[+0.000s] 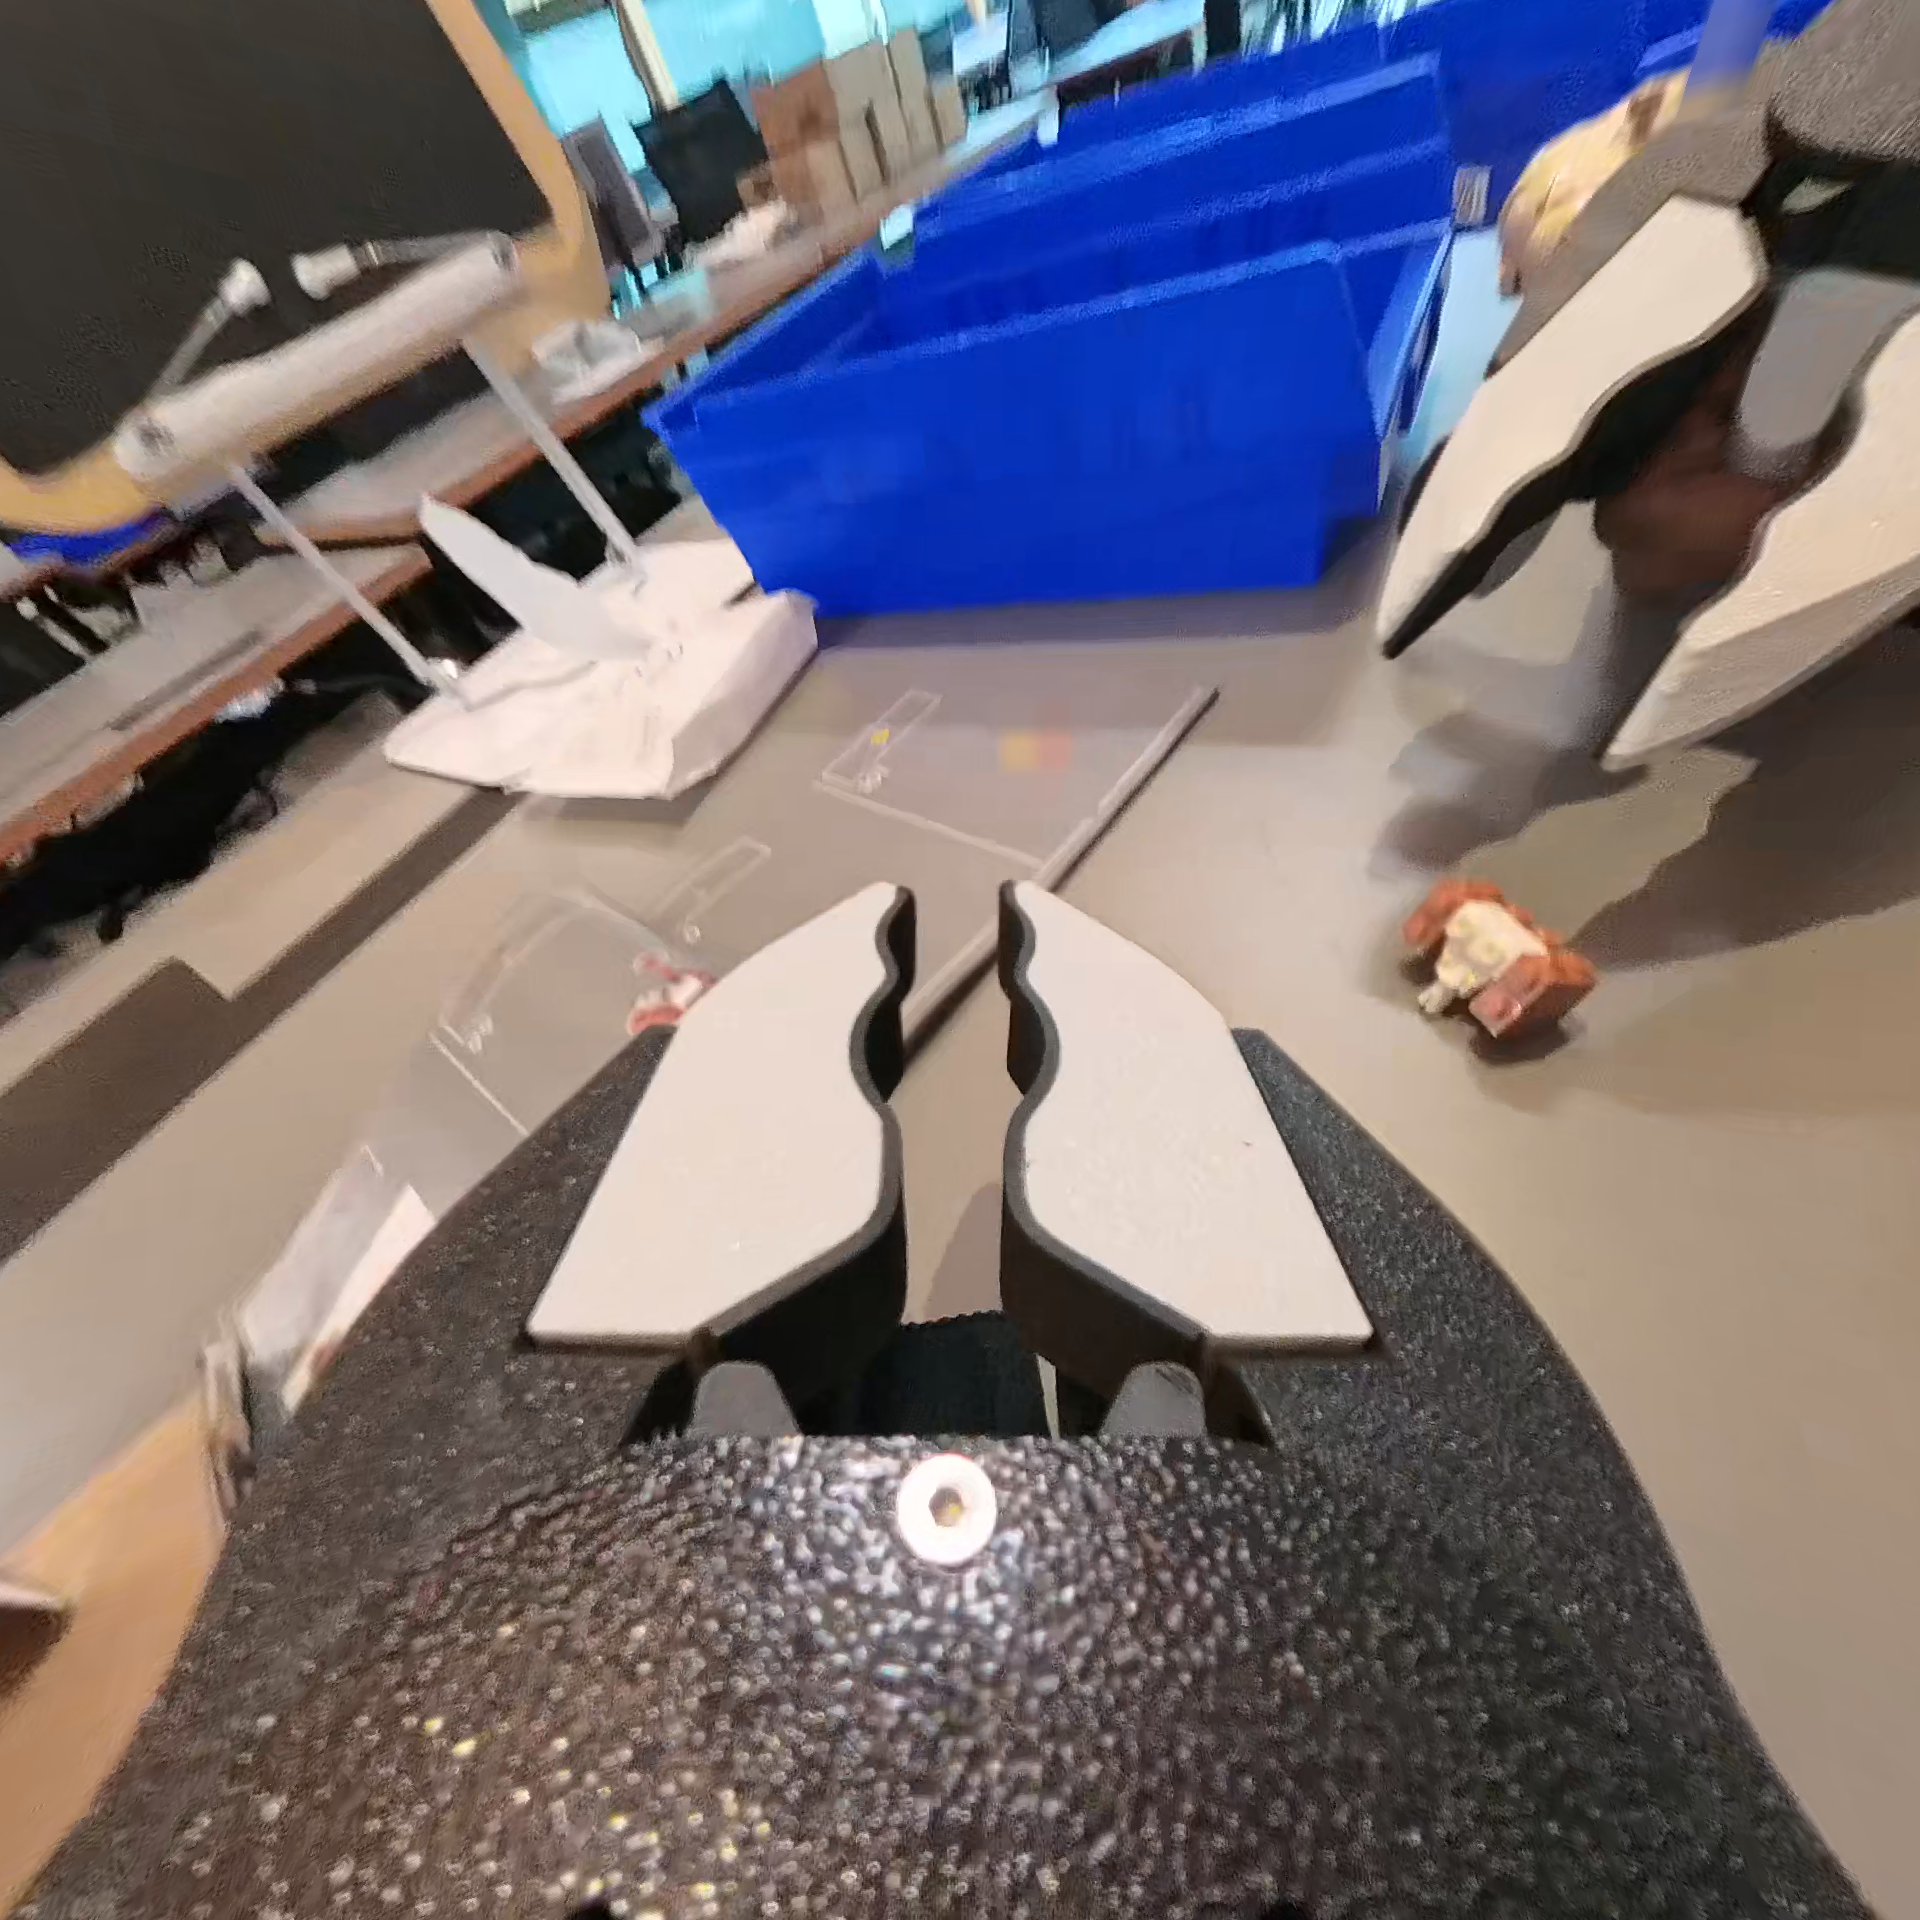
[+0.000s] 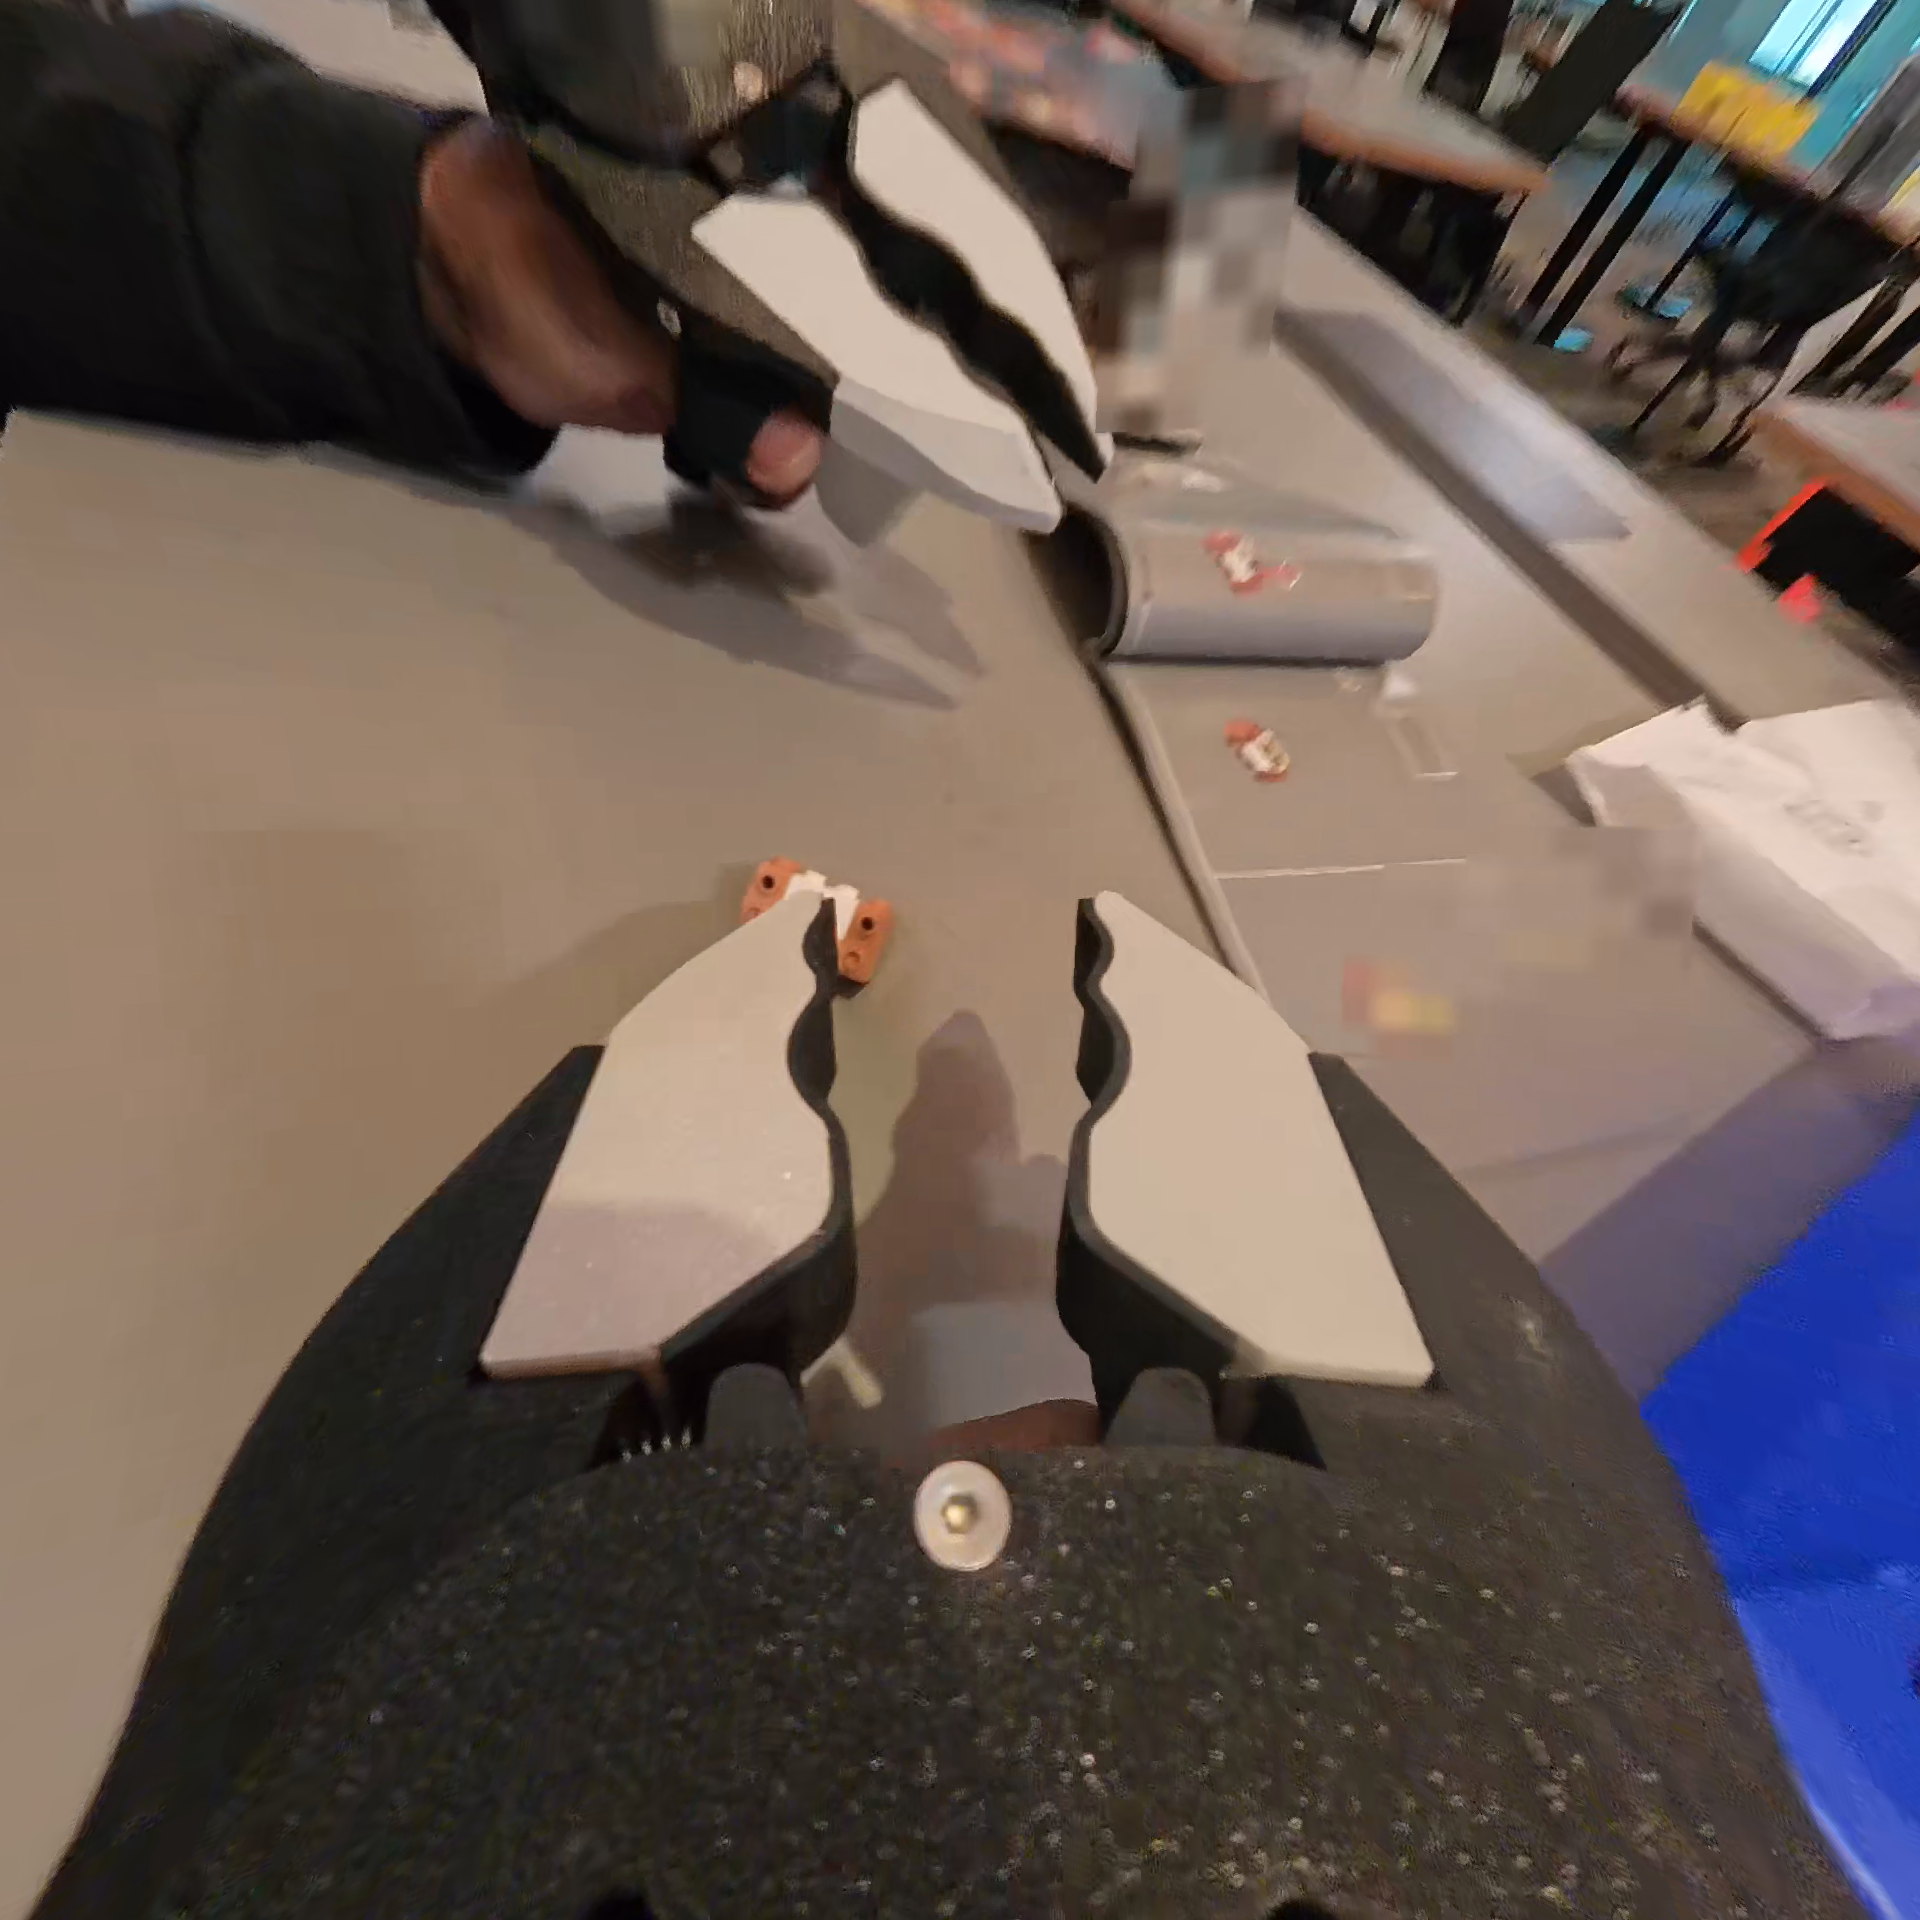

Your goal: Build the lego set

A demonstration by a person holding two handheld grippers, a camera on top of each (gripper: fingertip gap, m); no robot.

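My left gripper [image 1: 956, 899] hovers over the grey table [image 1: 1351, 1195] with its fingers a narrow gap apart and nothing between them. It also shows in the right wrist view [image 2: 1075, 483], held by a gloved hand [image 2: 727, 416]. My right gripper [image 2: 951, 909] is open and empty, low over the table. A small brown and white brick figure [image 2: 862, 940] lies on the table just under its left fingertip [image 2: 800, 925], partly hidden by it. In the left wrist view the same figure [image 1: 1496, 966] lies below the open right gripper [image 1: 1507, 701], apart from it.
Blue bins [image 1: 1039, 447] stand at the back. A white stand with paper [image 1: 623, 675], clear acrylic plates [image 1: 883, 743] and a grey strip [image 1: 1132, 790] lie ahead. Two small red and white figures [image 2: 1259, 750] [image 2: 1242, 561] lie near a rolled grey mat [image 2: 1268, 623]. My hands' fingertips stand some 11 cm from each other.
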